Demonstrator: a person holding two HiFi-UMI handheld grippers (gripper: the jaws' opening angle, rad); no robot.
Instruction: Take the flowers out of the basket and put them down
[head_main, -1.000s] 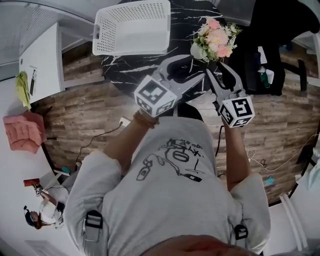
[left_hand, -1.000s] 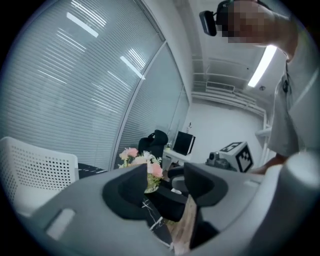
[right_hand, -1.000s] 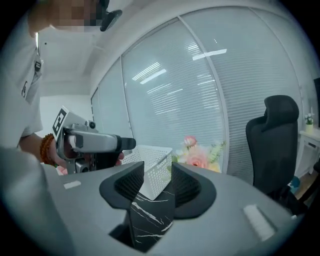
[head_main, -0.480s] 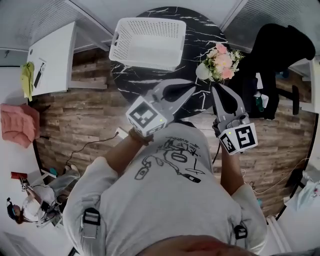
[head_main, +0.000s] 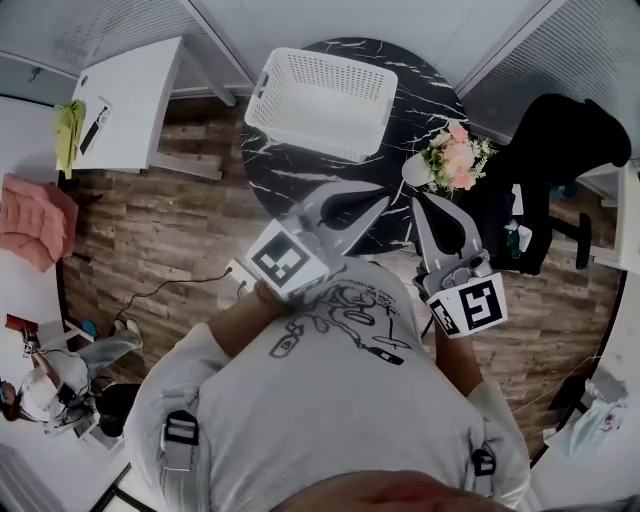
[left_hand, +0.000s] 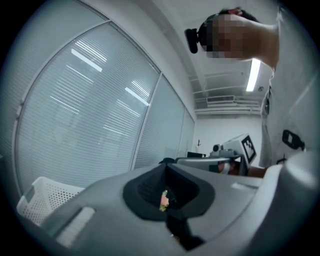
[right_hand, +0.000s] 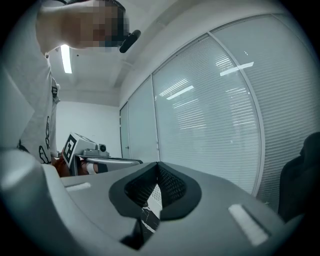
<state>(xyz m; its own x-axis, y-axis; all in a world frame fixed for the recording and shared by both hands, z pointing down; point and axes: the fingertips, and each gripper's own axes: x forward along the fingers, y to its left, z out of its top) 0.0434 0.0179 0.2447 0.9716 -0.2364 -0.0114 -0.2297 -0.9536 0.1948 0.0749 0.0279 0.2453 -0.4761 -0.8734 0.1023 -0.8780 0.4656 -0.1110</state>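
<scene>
Both grippers are shut and empty. The left gripper (head_main: 380, 195) grips nothing. The right gripper (head_main: 420, 202), whose jaws have just been closing, has nothing between them either. Ahead of the right gripper and slightly to its right, the bouquet of flowers (head_main: 458, 160) lies on the black marble table (head_main: 290, 175), nearer that hand than the left; we cannot tell how its stems run. Ahead and left of the left gripper stands the white basket (head_main: 315, 135), apparently empty. We judge the flowers already put down.
</scene>
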